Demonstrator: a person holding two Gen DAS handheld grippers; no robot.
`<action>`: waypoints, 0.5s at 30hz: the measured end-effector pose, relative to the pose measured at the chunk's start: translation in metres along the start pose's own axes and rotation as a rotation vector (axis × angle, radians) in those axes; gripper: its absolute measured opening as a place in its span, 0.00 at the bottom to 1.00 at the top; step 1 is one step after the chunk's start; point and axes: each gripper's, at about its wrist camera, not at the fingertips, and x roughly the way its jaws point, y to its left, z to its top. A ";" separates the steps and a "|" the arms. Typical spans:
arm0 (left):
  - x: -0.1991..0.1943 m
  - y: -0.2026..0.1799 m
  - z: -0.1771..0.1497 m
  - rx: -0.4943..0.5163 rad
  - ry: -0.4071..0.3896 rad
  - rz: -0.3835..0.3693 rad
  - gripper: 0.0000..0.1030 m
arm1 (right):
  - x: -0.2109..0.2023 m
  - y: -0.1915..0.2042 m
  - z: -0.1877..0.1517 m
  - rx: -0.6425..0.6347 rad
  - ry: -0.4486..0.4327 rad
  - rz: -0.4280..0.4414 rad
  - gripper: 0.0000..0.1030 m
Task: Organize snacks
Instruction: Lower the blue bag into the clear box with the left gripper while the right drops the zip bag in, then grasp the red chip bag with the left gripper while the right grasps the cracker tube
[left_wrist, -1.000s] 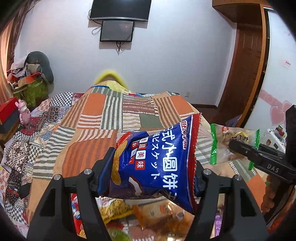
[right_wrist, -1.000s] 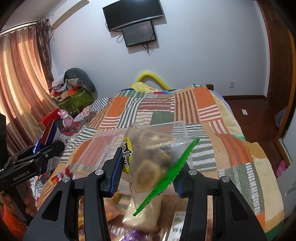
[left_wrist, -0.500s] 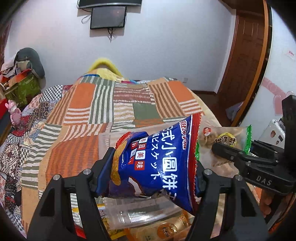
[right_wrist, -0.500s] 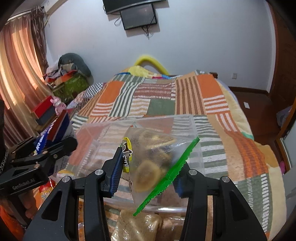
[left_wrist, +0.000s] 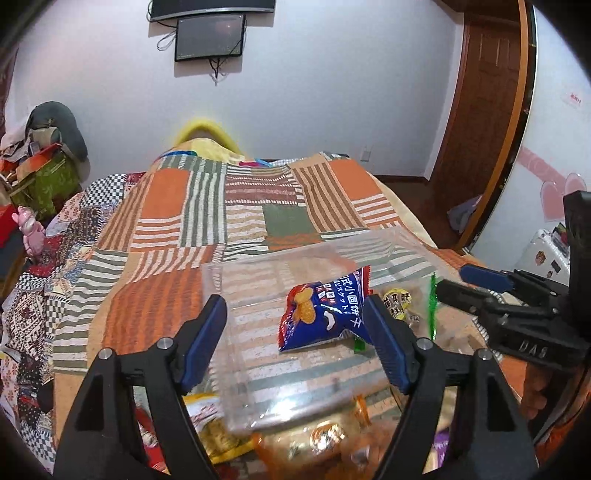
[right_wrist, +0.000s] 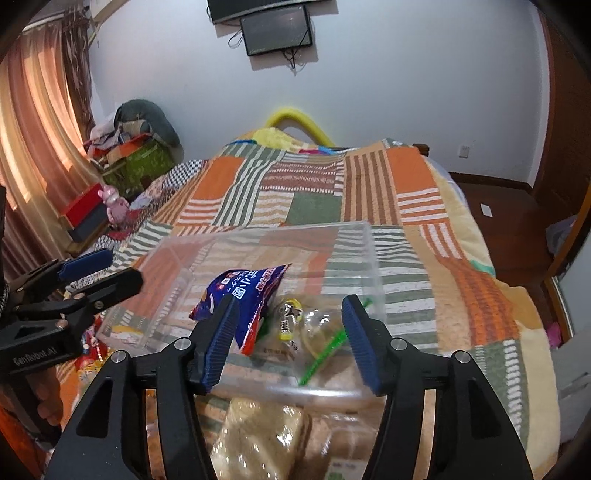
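Both our jaws stand apart and empty. The blue bag (left_wrist: 325, 317) lies inside the clear bin (left_wrist: 373, 243) on the bed (left_wrist: 280, 221), and the green-edged bag (right_wrist: 306, 328) lies beside it, toward the bin's right side. The two bags touch or overlap where they meet.

The left gripper (left_wrist: 295, 339) hangs above the bin's near wall, with the blue bag ahead of its jaws and nearer its right finger. The right gripper (right_wrist: 288, 332) hangs over the bin's near right corner, with the green-edged bag directly ahead between its fingers.

The next pick, as we judge it, lies the other way. Loose snacks remain outside the bin, below and behind both jaws: a pale packet (right_wrist: 266, 439) under the right gripper, orange and yellow packets (left_wrist: 325, 439) under the left. Each gripper is nearest the pile beneath it, so each must draw back and tip down. We cannot tell the long axis of those packets, as the frames blur them.
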 end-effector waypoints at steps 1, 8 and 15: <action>-0.008 0.003 -0.001 -0.003 -0.007 0.007 0.77 | -0.004 -0.001 0.000 0.003 -0.006 -0.002 0.53; -0.053 0.037 -0.012 -0.039 -0.017 0.063 0.82 | -0.039 -0.011 -0.011 0.017 -0.034 -0.024 0.53; -0.074 0.076 -0.041 -0.054 0.035 0.164 0.82 | -0.060 -0.015 -0.029 0.016 -0.029 -0.057 0.53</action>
